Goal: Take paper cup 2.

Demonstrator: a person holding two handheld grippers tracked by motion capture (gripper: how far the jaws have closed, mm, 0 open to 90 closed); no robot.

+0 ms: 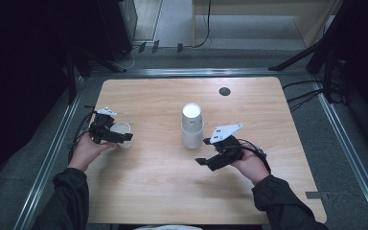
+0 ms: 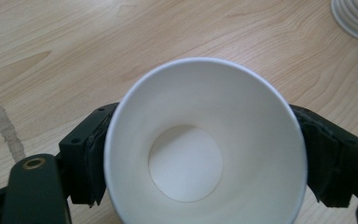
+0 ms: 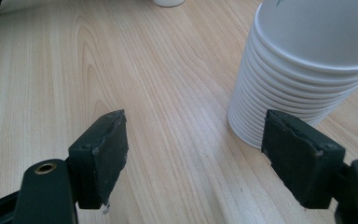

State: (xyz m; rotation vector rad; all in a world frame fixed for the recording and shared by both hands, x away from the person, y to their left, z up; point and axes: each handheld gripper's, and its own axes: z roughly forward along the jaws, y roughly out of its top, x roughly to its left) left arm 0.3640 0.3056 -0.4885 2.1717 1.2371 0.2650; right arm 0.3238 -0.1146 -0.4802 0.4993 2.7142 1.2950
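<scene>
A single white paper cup (image 1: 121,132) stands upright near the left edge of the tabletop (image 1: 163,187), mouth up, its long axis vertical and its narrow base down. It sits between the jaws of the left tongs (image 1: 120,137), which reach in level from the person's left hand (image 1: 87,149). The left gripper view looks straight down into the cup (image 2: 205,144): round rim, sloping wall, flat bottom disc (all clean and white), a black pad at each side of the rim. The pads lie right against the wall without denting it, and whether they press or merely touch I cannot tell. The high view gives the layout instead: a stack of cups (image 1: 192,125), stacked mouth down, stands near the middle of the tabletop, well apart from the single cup, and the right tongs (image 1: 205,153) sit just right of and below it. In the right gripper view those jaws stand apart with nothing between them, only wood grain, and the ribbed rims of the stack (image 3: 303,70) rise just beyond the right-hand pad. The tabletop is pale wood with rounded corners and a dark round cable hole (image 1: 224,91) near its far edge; a grey smear (image 2: 2,123) marks the wood beside the left tongs. Grey floor, metal rails and dark equipment frames surround the table, and cables trail across the floor beyond it.
</scene>
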